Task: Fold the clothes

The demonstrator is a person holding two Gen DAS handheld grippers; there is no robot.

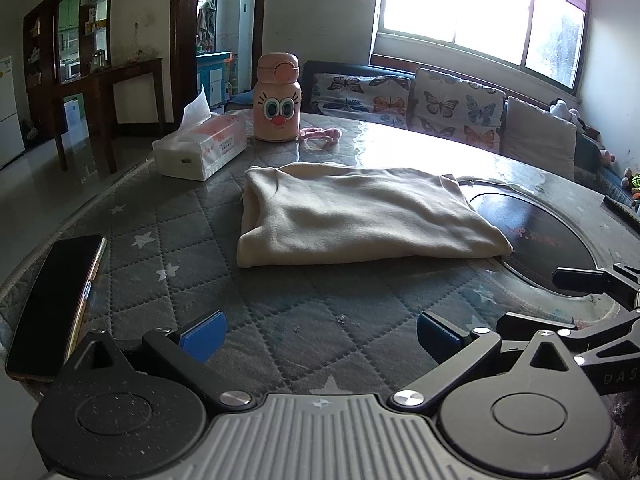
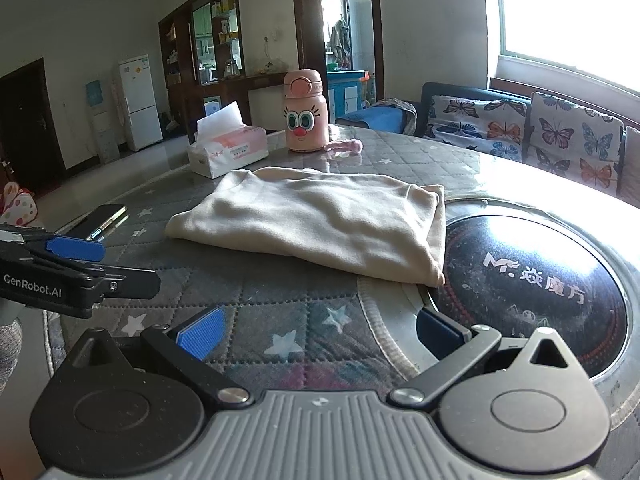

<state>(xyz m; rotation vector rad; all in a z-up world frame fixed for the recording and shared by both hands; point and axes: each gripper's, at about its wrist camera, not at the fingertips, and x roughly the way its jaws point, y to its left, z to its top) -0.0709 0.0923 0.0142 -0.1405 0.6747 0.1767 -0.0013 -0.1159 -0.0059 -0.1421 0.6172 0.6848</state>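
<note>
A round table covered with a grey quilted, star-printed cloth fills both views, and a dark glass induction cooktop is set into its middle. On the quilted cover lies the cream garment, folded into a thick flat rectangle; its right edge just overlaps the cooktop's rim. In the right wrist view the garment sits ahead of the gripper, not touched by either tool.

Behind it, near the table's far edge, stand a tissue box with a sheet sticking up and a pink bottle with a cartoon face — the two just beside each other. A pink strap lies by the bottle's base. A dark smartphone rests at the left edge of the table, well apart from the garment.

The left gripper hovers low over the cover with its blue-padded jaws spread wide and nothing between them. The right gripper hangs the same way — jaws spread wide, empty — with its right finger over the cooktop rim.
</note>
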